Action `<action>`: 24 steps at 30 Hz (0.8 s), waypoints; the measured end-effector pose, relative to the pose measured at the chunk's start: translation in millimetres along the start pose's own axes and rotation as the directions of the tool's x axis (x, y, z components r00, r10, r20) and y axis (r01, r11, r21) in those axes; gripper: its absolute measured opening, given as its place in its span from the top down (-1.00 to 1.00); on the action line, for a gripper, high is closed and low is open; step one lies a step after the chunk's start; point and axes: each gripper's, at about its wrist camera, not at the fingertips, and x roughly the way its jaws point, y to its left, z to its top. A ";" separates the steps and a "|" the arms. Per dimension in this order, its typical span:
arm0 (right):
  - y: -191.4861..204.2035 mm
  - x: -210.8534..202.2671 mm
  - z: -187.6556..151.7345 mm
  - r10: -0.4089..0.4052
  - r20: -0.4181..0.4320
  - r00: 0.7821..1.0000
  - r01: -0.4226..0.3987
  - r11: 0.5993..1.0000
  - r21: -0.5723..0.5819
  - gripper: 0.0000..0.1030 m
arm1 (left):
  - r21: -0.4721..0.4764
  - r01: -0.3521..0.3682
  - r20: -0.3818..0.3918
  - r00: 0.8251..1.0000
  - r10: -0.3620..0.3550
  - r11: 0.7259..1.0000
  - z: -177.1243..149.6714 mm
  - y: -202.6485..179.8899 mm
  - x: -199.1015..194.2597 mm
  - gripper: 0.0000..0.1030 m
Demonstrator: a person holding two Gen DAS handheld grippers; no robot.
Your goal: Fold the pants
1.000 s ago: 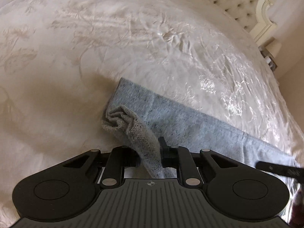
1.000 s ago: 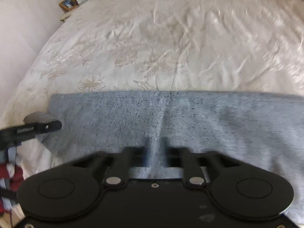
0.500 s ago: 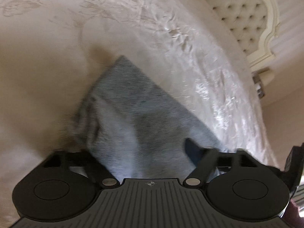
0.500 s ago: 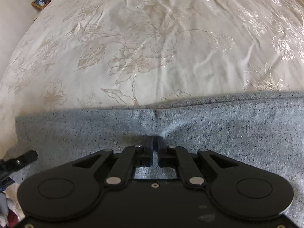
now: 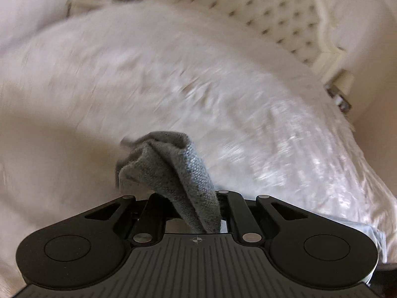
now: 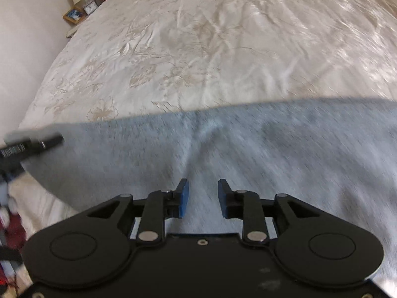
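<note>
The grey knit pants (image 6: 248,149) lie spread across the near part of a cream bedspread (image 6: 211,49) in the right wrist view. My right gripper (image 6: 203,196) is open just above the fabric, its blue pads (image 6: 183,197) apart with nothing between them. In the left wrist view my left gripper (image 5: 198,208) is shut on a bunched end of the pants (image 5: 171,166) and holds it lifted above the bed (image 5: 173,87). The left gripper's tip (image 6: 32,146) shows at the left edge of the right wrist view.
A tufted cream headboard (image 5: 273,17) stands at the back of the bed. A nightstand with a lamp, clock and picture frame (image 6: 82,7) is at the far left corner. Another bedside item (image 5: 340,92) sits by the headboard's right.
My right gripper has opened and let go of the pants. My left gripper has closed on the pants' end again and lifted it, swinging toward the headboard.
</note>
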 end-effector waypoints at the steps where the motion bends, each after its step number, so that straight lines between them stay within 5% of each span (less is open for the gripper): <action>1: -4.5 -2.9 -4.7 -0.001 0.001 1.000 0.001 1.000 0.006 0.44 | 0.032 0.004 0.024 1.000 -0.004 0.999 3.7 -13.1 -6.9 0.79; 6: -44.3 -21.2 -23.6 0.012 -0.002 1.000 -0.012 0.997 0.071 0.40 | 0.209 0.030 0.103 0.993 -0.052 0.978 16.1 -95.8 -30.4 0.79; 10: -79.8 -35.1 -28.2 0.037 0.007 0.999 -0.037 0.996 0.084 0.38 | 0.363 0.022 0.118 0.991 -0.070 0.931 4.1 -171.9 -31.3 0.79; 13: -113.2 -51.9 -29.3 0.049 0.029 0.998 -0.052 0.993 0.108 0.37 | 0.451 0.049 0.064 0.994 -0.087 0.891 -23.7 -225.2 -13.4 0.78; 15: -138.7 -63.2 -29.7 0.056 0.044 0.997 -0.061 0.988 0.142 0.17 | 0.479 0.110 -0.009 0.993 -0.120 0.871 -48.8 -256.4 5.8 0.71; 19: -187.4 -80.8 -31.9 0.020 0.049 0.999 -0.028 0.987 0.160 0.16 | 0.545 0.203 -0.175 0.976 -0.126 0.813 -111.5 -317.0 54.3 -0.08; 24: -229.9 -96.0 -36.3 -0.032 0.022 0.999 0.028 0.988 0.153 0.15 | 0.497 0.242 -0.199 0.967 -0.162 0.833 -136.7 -339.2 48.6 -0.17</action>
